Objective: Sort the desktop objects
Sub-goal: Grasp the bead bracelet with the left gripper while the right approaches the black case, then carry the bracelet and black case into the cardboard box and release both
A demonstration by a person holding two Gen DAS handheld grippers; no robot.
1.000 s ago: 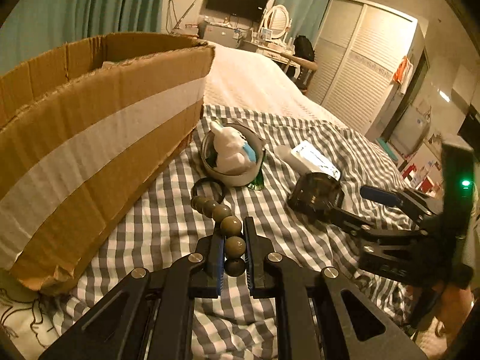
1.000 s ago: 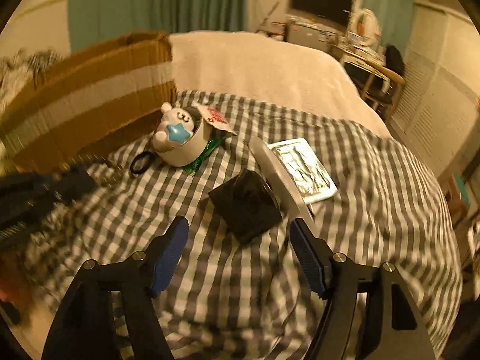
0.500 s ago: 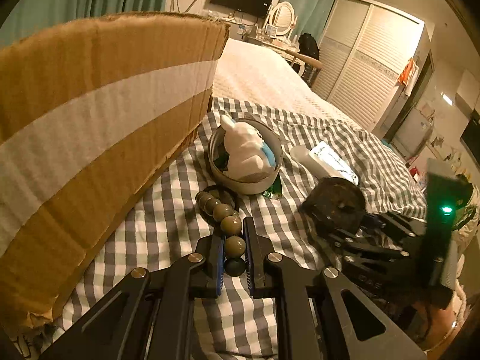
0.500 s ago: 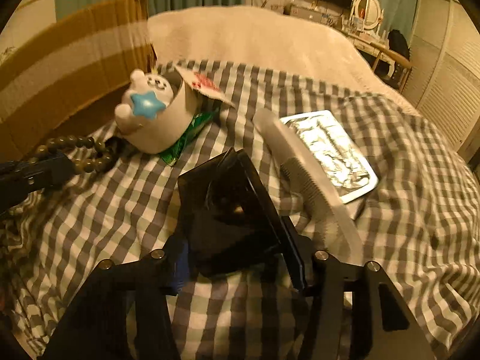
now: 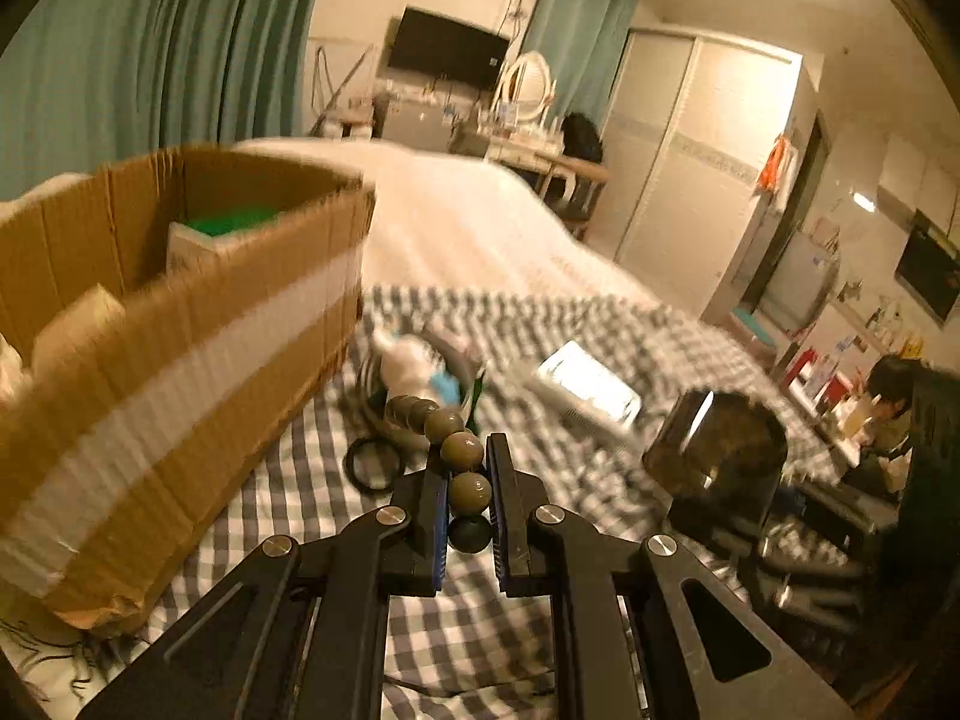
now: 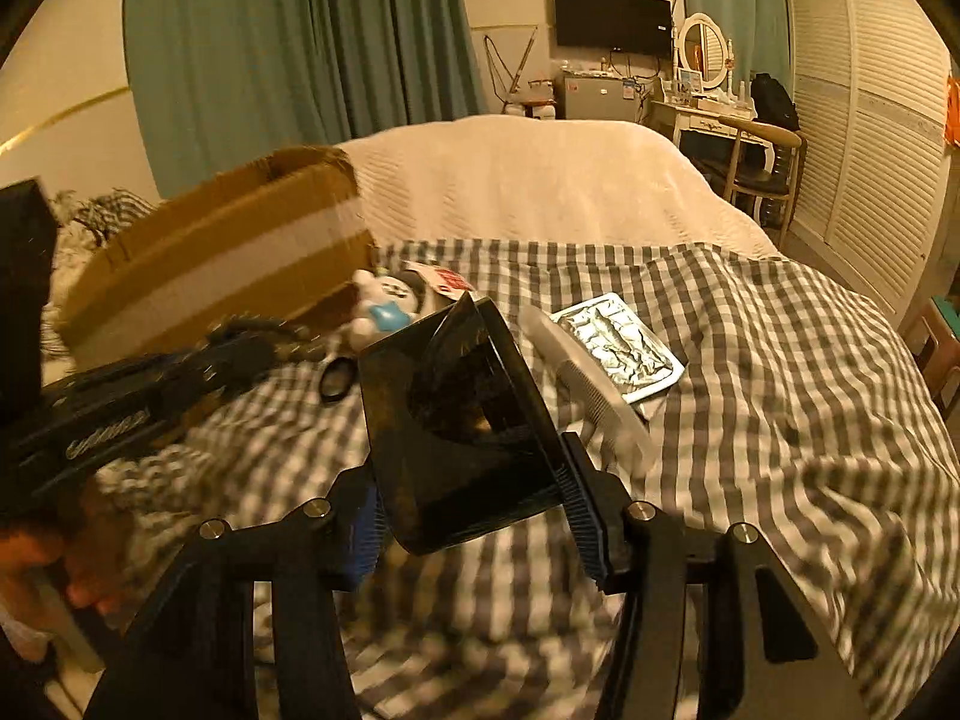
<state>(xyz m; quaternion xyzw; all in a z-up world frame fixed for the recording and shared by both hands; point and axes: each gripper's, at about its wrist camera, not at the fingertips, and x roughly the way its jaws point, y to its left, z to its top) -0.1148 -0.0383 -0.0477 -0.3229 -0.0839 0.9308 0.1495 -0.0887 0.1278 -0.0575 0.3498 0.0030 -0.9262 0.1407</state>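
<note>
Left wrist view shows my left gripper [image 5: 468, 510] pinched shut on a string of beads [image 5: 462, 450], lifted over the checked blanket [image 5: 420, 648] beside the cardboard box [image 5: 180, 360]. My right gripper [image 6: 474, 516] is clamped on a dark plastic box [image 6: 456, 420]. I judge the beads could slide out, since only two sit between the fingers and the rest hangs forward. Only this view looks into the cardboard box; the right wrist view alone shows the comb [image 6: 594, 390] and foil pack [image 6: 624, 348] clearly.

Teal curtains [image 6: 300, 42], wall-mounted television [image 6: 612, 18], louvred wardrobe [image 6: 864, 138], oval vanity mirror [image 6: 701, 51]
</note>
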